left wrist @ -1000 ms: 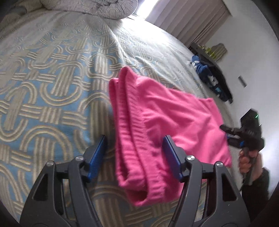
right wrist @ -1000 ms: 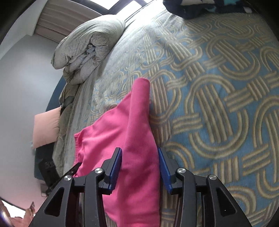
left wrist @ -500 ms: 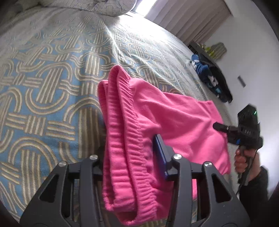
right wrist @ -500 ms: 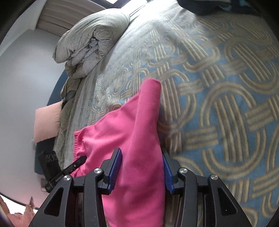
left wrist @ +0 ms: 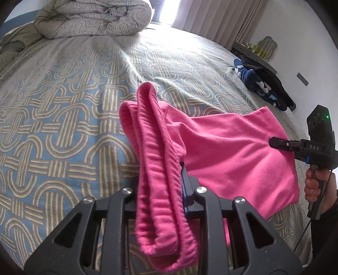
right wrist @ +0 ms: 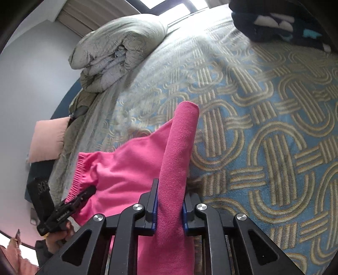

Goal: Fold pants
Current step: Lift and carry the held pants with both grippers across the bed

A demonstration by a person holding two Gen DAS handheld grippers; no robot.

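The pink pants (left wrist: 221,148) are lifted off the patterned bedspread, stretched between my two grippers. My left gripper (left wrist: 162,190) is shut on the ribbed waistband (left wrist: 156,169), which hangs folded over its fingers. My right gripper (right wrist: 169,207) is shut on the folded leg end of the pants (right wrist: 177,160). In the left wrist view the right gripper (left wrist: 281,143) bites the far edge of the cloth. In the right wrist view the left gripper (right wrist: 84,192) grips the waistband (right wrist: 79,173).
The bed has a blue and beige patterned bedspread (left wrist: 63,127). A rolled grey duvet (left wrist: 93,19) lies at the head. A dark pile of clothes (left wrist: 264,84) lies at the bed's far side. A pink pillow (right wrist: 48,139) sits by the wall.
Both grippers have closed on the pants, the left from wide open. The cloth has been raised off the bed and pulled taut between them.
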